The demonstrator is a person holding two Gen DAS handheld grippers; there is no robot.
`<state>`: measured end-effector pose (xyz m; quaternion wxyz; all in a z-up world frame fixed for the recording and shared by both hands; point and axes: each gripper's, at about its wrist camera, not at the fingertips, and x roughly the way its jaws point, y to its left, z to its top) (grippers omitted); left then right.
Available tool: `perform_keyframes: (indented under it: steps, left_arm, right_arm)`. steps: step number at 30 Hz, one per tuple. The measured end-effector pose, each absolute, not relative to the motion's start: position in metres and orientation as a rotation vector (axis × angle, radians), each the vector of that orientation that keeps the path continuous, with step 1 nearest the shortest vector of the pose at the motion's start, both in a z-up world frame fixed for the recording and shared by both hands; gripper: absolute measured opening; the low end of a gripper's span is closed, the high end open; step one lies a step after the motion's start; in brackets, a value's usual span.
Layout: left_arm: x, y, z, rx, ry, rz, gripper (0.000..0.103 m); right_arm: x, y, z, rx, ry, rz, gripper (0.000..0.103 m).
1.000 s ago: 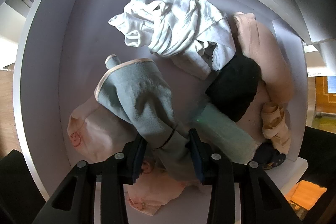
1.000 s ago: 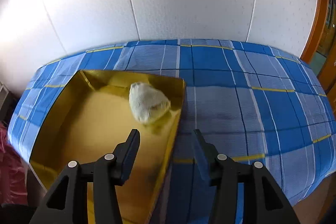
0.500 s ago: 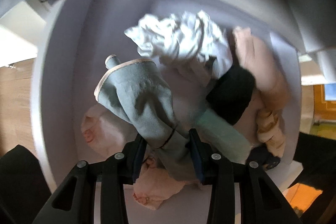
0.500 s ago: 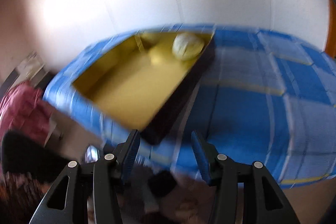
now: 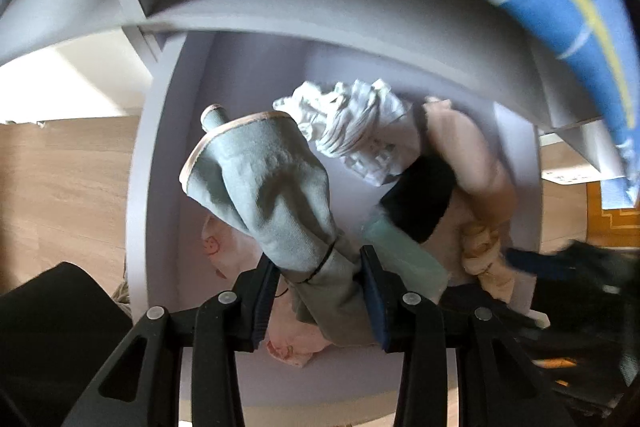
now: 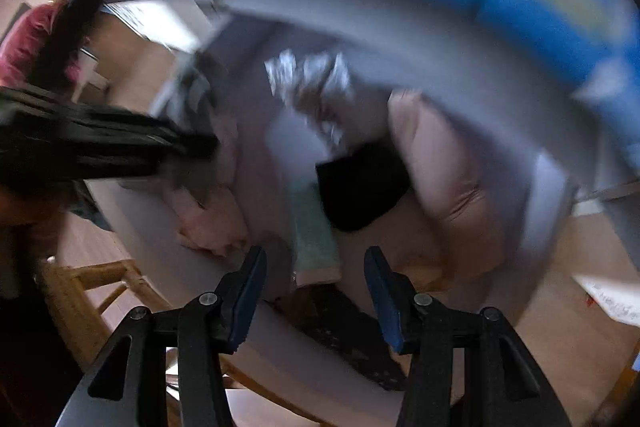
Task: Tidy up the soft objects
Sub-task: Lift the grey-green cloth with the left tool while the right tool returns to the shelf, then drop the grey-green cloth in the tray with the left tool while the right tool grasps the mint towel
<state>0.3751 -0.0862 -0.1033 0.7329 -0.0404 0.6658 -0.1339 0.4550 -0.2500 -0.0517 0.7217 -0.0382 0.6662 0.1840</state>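
left gripper [image 5: 320, 287] pinching grey-green garment [image 5: 272, 187], frame centre | right gripper [image 6: 316, 291] spread, empty, over blurred drawer [image 6: 548, 187]

We hold our left gripper [image 5: 320, 291] with its two black fingers closed in from either side, the blue pads [image 5: 374, 291] pressed against what sits between them, leaving only a narrow gap. The fingers reach forward and slightly upward from the bottom of the left wrist view, both arms of the tool symmetrical. Our right gripper [image 6: 316, 287] has its jaws spread wide apart, nothing between the blue-lined fingertips [image 6: 250, 287]. In the right wrist view, which is heavily blurred, the dark body of our left gripper [image 6: 100, 147] reaches in from the left edge; its fingers cannot be made out there.
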Motion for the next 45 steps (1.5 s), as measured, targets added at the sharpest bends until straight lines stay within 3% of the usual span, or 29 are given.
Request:
perform_keyframes:
  steps: [15, 18, 24, 34, 45]
  left_arm:
    - [0.355, -0.092, -0.059, -0.009, 1.396, -0.407, 0.040]
    - [0.353, -0.092, -0.060, 0.003, 1.399, -0.410, 0.040]
    - [0.350, -0.105, -0.060, 0.045, 1.385, -0.425, 0.040]
    - [0.336, -0.119, -0.019, 0.061, 1.302, -0.545, 0.041]
    - [0.334, -0.117, 0.072, 0.045, 1.179, -0.669, 0.041]
  right_arm:
    - [0.462, -0.228, -0.133, -0.109, 1.615, 0.313, 0.051]
    - [0.458, -0.220, -0.143, -0.123, 1.623, 0.310, 0.046]
    - [0.460, -0.224, -0.141, -0.077, 1.648, 0.287, 0.035]
    - [0.451, -0.255, -0.125, 0.004, 1.666, 0.234, 0.033]
    - [0.443, -0.264, -0.125, -0.030, 1.682, 0.215, 0.033]
